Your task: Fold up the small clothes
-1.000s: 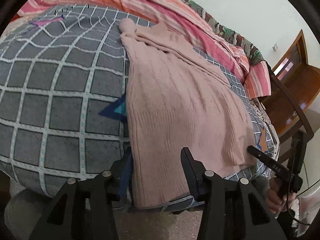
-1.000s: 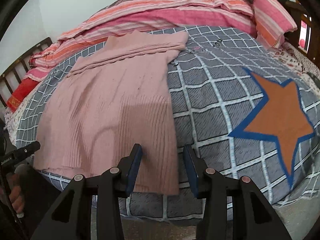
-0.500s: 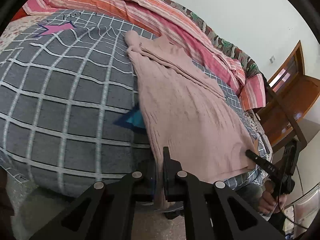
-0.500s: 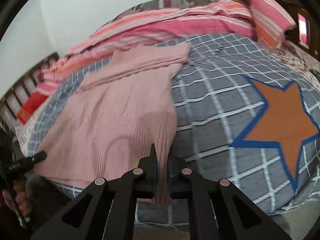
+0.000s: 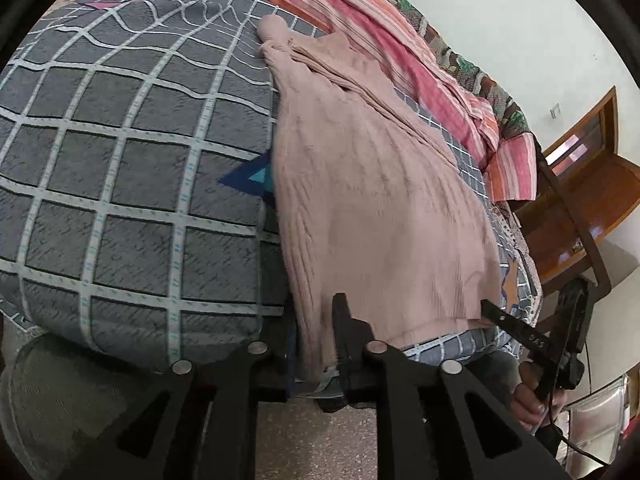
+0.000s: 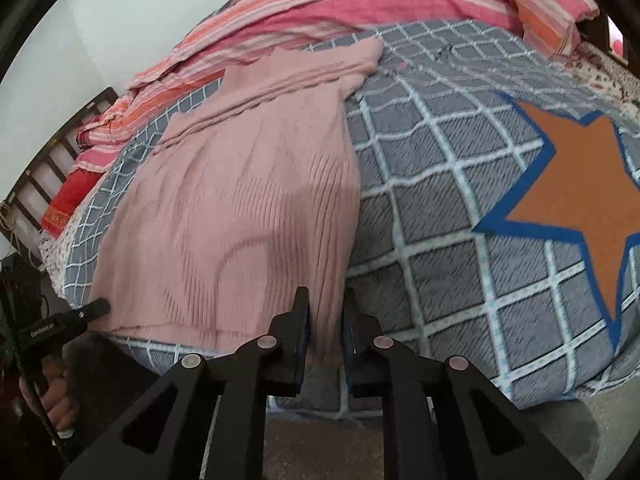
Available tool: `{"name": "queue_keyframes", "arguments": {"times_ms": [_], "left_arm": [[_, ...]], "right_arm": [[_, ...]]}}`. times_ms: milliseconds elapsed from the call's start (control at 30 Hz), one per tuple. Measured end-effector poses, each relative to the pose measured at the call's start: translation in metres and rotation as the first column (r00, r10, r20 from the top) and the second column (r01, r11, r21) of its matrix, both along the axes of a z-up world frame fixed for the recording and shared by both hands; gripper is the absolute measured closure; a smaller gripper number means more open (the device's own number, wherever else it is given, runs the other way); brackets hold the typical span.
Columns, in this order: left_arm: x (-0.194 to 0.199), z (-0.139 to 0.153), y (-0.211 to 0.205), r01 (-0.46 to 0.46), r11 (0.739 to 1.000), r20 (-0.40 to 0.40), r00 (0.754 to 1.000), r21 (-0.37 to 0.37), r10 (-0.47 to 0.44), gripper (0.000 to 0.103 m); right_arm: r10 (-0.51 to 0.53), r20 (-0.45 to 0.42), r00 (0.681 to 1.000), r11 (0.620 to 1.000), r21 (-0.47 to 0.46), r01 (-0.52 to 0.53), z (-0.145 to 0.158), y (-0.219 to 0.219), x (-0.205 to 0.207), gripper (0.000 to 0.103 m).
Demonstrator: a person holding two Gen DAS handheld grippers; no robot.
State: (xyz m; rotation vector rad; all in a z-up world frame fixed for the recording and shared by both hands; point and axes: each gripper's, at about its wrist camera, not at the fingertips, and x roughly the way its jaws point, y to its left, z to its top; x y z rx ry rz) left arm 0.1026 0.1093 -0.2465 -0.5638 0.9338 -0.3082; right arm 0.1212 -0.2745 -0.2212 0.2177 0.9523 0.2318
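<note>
Sweater (image 5: 372, 200), pink ribbed knit, one item. Lies flat on the checked quilt (image 5: 120, 184), neck end toward the striped blanket (image 5: 360, 28), hem at the quilt's near edge.

Left wrist view: sleeves lie gathered across the sweater's chest, so the first folds look done. Left gripper (image 5: 316, 332) sits at the hem's left corner; the knit bunches between its jaws, which pinch it while easing slightly apart. Right gripper (image 5: 516, 328) shows at the hem's opposite corner, its hand (image 5: 528, 400) below. Writing on that gripper's finger is too small to read.

Right wrist view: right gripper (image 6: 324, 320) holds the hem's right corner; a strip of knit runs between the jaws, pinched, the jaws likewise opening slightly. Left gripper (image 6: 68, 320) reaches the hem's far corner; its finger bears pale lettering, not legible with certainty. An orange star (image 6: 580, 192) is printed on the quilt, right of the sweater.

Progress, judged: sleeves in, both hem corners gripped. Remaining: carry hem toward neck, flatten, possibly fold once more.
</note>
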Motion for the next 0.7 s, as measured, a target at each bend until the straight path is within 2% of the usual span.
{"name": "queue_keyframes", "arguments": {"times_ms": [33, 167, 333, 433, 567, 700], "left_arm": [[0.001, 0.001, -0.002, 0.001, 1.0, 0.003, 1.0, 0.006, -0.001, 0.096], [0.001, 0.023, 0.001, 0.011, 1.0, 0.06, 0.998, -0.001, -0.011, 0.096], [-0.002, 0.082, 0.014, -0.018, 1.0, 0.207, 0.978, 0.015, 0.015, 0.097], [0.008, 0.113, 0.025, -0.045, 0.999, 0.26, 0.964, -0.023, 0.049, 0.097], [0.026, 0.135, 0.032, -0.08, 0.996, 0.291, 0.953, -0.031, 0.085, 0.096], [0.058, 0.149, 0.039, -0.133, 0.99, 0.281, 0.949, -0.047, 0.141, 0.096]], "right_arm": [[0.002, -0.006, 1.0, 1.0, -0.007, -0.002, -0.001, 0.003, 0.0, 0.091], [0.023, 0.047, 0.999, 1.0, 0.004, -0.023, 0.015, 0.009, -0.005, 0.095], [-0.003, 0.186, 0.983, 0.999, 0.052, -0.006, 0.069, 0.003, -0.011, 0.095], [-0.039, 0.247, 0.968, 0.995, 0.103, 0.014, 0.102, -0.002, -0.005, 0.095], [-0.079, 0.279, 0.957, 0.986, 0.163, 0.034, 0.128, -0.005, 0.012, 0.095], [-0.125, 0.284, 0.951, 0.976, 0.205, 0.067, 0.144, -0.003, 0.041, 0.095]]}}
